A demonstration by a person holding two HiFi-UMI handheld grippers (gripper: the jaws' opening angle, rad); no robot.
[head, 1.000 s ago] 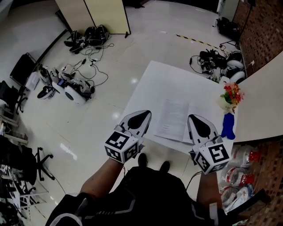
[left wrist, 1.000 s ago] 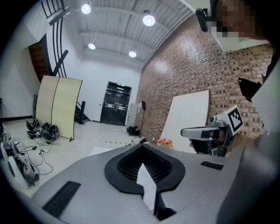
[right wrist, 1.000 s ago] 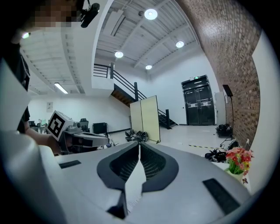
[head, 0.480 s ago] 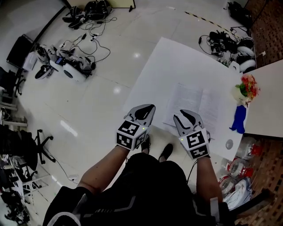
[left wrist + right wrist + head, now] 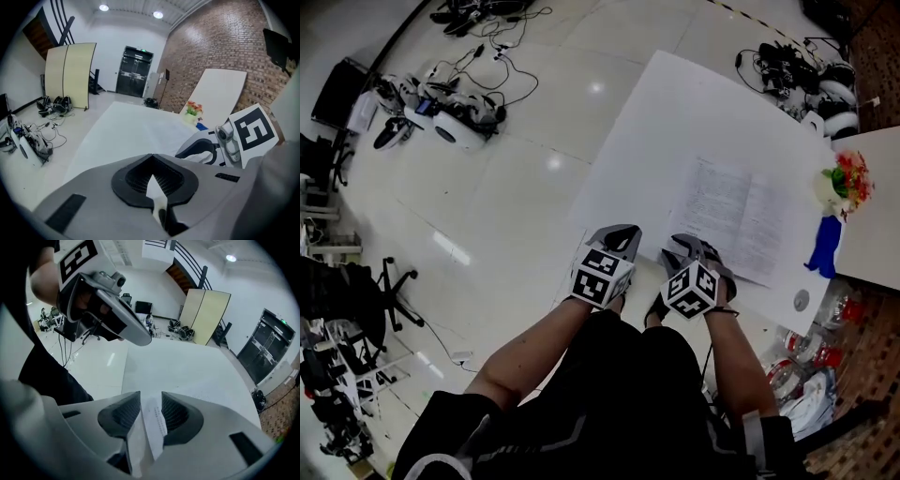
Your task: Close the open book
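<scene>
Tabletop [image 5: 694, 103]: right claw [image 5: 151, 395], just opening, straddles book page [image 5: 155, 423].

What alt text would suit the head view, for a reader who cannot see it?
An open book lies flat on a white table, with the person's left gripper and right gripper held at the table's near edge. The right gripper's jaws have just been opening, with the book's print showing between them, unclamped. Flowers stand to the book's right.
</scene>
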